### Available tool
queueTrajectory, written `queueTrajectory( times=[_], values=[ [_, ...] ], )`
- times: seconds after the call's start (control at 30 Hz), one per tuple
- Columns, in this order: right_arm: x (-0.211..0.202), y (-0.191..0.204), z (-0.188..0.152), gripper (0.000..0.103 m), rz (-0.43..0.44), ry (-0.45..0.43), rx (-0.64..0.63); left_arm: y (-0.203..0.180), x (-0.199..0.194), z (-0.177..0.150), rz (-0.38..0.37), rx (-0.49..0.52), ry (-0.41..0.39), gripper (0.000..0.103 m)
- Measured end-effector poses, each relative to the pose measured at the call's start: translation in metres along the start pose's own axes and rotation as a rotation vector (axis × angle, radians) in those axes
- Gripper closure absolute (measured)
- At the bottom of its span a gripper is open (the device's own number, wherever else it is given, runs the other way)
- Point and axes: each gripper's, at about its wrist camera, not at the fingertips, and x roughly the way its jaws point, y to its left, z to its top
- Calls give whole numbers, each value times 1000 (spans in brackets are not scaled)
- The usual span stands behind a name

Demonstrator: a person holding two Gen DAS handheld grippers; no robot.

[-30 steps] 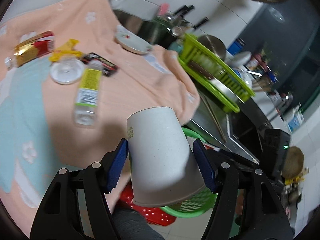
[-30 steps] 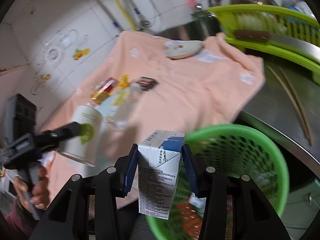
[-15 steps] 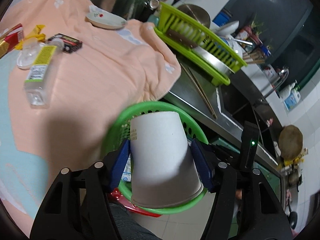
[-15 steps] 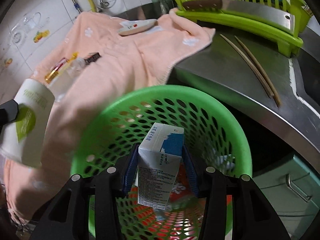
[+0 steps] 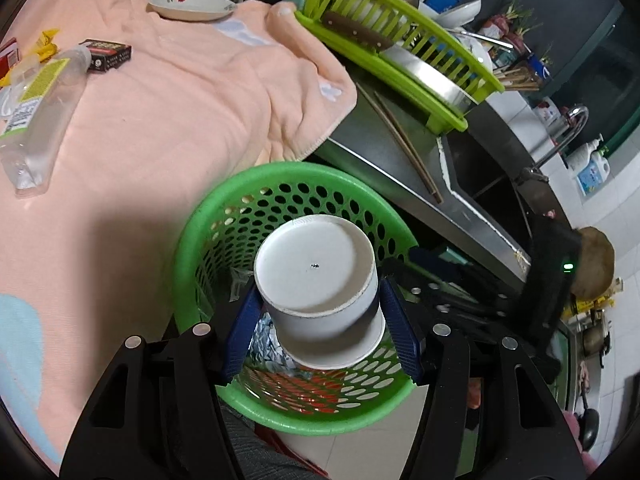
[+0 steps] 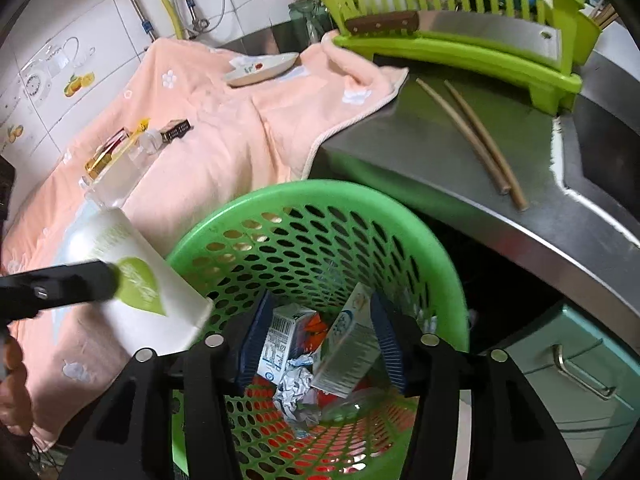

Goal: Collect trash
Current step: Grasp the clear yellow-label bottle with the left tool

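Note:
My left gripper (image 5: 320, 316) is shut on a white paper cup (image 5: 320, 280), held mouth-down over the green perforated basket (image 5: 288, 184). The same cup (image 6: 144, 284) shows in the right wrist view at the basket's left rim. My right gripper (image 6: 320, 340) is open above the basket (image 6: 320, 200). The milk carton (image 6: 348, 348) lies loose inside the basket among another carton (image 6: 280, 336) and crumpled foil (image 6: 296, 392).
On the peach towel (image 5: 180, 92) lie a clear plastic bottle (image 5: 36, 112), a black box (image 5: 106, 54), yellow and red wrappers and a small dish (image 5: 192, 6). Chopsticks (image 6: 472, 136) lie on the steel counter. A green dish rack (image 6: 460, 40) holds a cleaver.
My right gripper opened and the milk carton fell into the basket. My left gripper carried the cup over the basket and tipped it mouth-down.

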Motion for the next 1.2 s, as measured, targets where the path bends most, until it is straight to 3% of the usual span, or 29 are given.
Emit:
queueTrajectory(
  times=[0.4, 0.63, 0.97, 1.2],
  values=[
    [-31, -10, -4, 29, 8, -75, 15, -7, 36, -13, 60, 37, 88, 43],
    [-43, 1, -2, 21, 43, -112, -6, -9, 40, -17, 67, 55, 93, 42],
    [-51, 25, 12, 18, 84, -143, -43, -1, 6, -13, 101, 68, -1, 33],
    [-52, 38, 24, 15, 106, -149, -60, 19, -46, 8, 195, 68, -128, 26]
  ],
)
